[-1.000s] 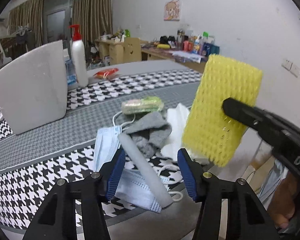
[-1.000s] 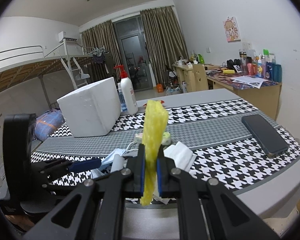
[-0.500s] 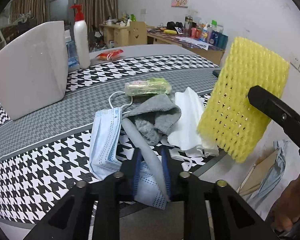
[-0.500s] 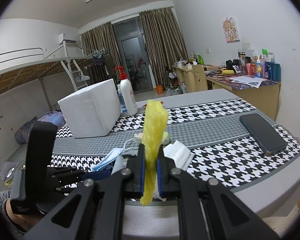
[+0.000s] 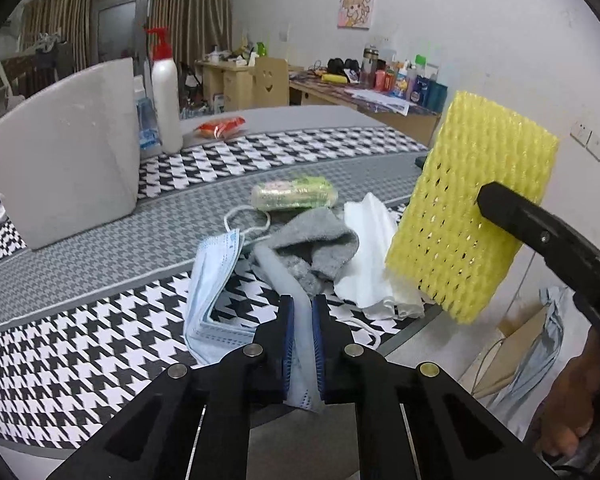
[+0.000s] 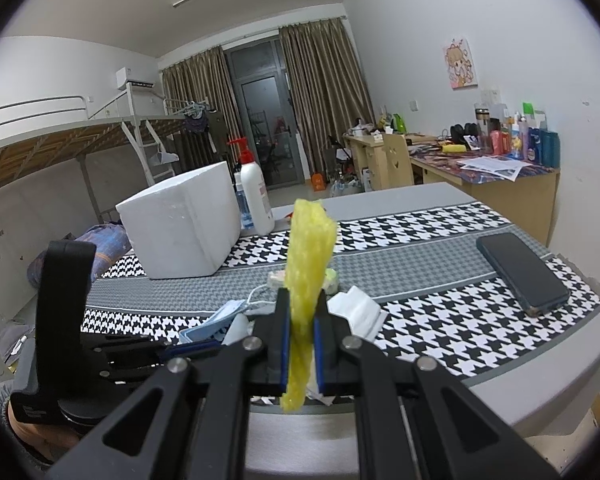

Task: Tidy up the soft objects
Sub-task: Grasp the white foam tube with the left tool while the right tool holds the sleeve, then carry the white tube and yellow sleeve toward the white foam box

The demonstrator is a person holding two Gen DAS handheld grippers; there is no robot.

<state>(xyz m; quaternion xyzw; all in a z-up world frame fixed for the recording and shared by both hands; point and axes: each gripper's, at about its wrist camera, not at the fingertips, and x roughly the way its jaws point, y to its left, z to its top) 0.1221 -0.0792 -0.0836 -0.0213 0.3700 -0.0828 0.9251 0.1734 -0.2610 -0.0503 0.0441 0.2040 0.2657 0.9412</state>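
Note:
A pile of soft things lies at the table's near edge: a blue face mask (image 5: 212,280), a grey cloth (image 5: 320,244), white folded tissue (image 5: 372,248) and a pale foam strip (image 5: 280,276). My left gripper (image 5: 300,320) is shut on the near end of the foam strip. My right gripper (image 6: 302,316) is shut on a yellow foam net (image 6: 308,248) and holds it upright above the table's near edge; the net also shows at the right of the left wrist view (image 5: 468,216).
A white foam box (image 5: 60,164) stands at the back left, with a pump bottle (image 5: 166,100) beside it. A green wrapped packet (image 5: 294,196) lies behind the pile. A black phone (image 6: 522,272) lies at the right. A red packet (image 5: 220,126) lies far back.
My left gripper has closed from wide open onto the pale foam strip. My right gripper still holds the yellow net in about the same place.

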